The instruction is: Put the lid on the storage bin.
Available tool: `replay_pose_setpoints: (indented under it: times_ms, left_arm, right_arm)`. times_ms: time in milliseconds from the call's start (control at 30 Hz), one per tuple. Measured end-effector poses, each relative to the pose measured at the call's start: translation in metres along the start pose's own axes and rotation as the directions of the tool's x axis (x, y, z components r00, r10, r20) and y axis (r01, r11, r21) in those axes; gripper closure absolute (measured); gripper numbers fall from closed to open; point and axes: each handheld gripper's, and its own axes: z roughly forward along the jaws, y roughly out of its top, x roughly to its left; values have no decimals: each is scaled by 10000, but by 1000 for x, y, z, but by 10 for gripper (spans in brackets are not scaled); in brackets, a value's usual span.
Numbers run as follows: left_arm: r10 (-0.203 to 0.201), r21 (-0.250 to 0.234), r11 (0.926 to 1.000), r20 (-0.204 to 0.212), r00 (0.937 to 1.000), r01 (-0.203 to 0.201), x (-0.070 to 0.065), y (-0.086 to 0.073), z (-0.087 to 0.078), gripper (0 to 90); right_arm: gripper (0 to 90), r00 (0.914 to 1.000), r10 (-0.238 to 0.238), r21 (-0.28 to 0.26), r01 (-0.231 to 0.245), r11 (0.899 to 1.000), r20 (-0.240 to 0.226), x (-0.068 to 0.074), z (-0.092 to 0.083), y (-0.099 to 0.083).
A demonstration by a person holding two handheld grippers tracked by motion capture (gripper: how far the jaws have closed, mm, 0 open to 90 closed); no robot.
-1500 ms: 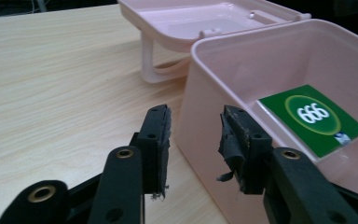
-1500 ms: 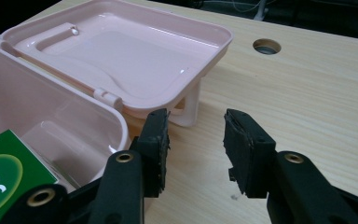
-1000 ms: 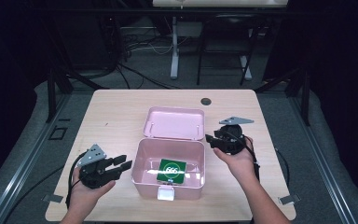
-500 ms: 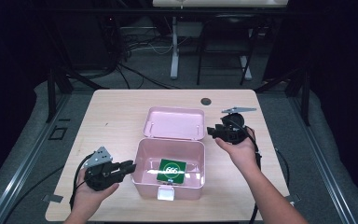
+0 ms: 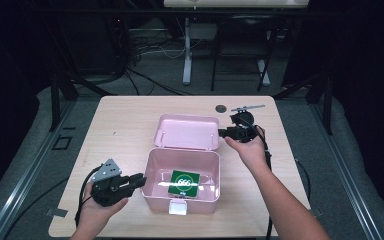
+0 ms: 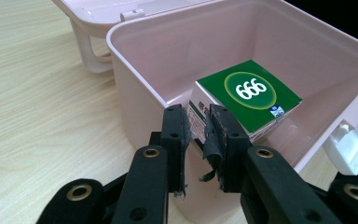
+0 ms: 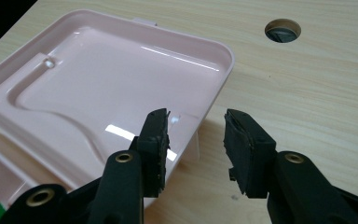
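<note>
Pale wooden table [image 5: 130, 130] carries open pink plastic storage box [image 5: 152, 187], hinged pink lid [image 5: 185, 131] laid back flat behind it. Green square carton marked 666 [image 6: 249, 95] rests on box floor. Left gripper [image 6: 196, 127] at box's near wall, jaws just closed, nearly together, nothing pinched. Right gripper [image 7: 196, 135] at lid's right edge, jaws spread, edge between them, not pressed. Step, likely: closing box. Next: pinch lid edge, swing lid over.
</note>
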Motion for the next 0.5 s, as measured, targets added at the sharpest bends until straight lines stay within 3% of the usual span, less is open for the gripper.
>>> replay_pose_setpoints:
  times_ms: [133, 333, 433, 500]
  left_arm:
    - [10, -2, 10000, 44, 10000, -10, 1, 0, 0, 761]
    - [15, -15, 10000, 50, 10000, -15, 1, 0, 0, 761]
    - [22, -13, 10000, 28, 10000, -22, 0, 0, 0, 760]
    - [16, -13, 10000, 25, 10000, -16, 0, 0, 0, 760]
  right_arm:
    - [601, 9998, 190, 80, -191, 9998, 80, 0, 11, 6]
    - [614, 9971, 423, 722, -469, 9963, 640, -1, 37, 14]
    - [629, 9957, 511, 779, -571, 9953, 770, -2, 42, 16]
    - [641, 9937, 873, 768, -926, 9927, 705, -4, 49, 18]
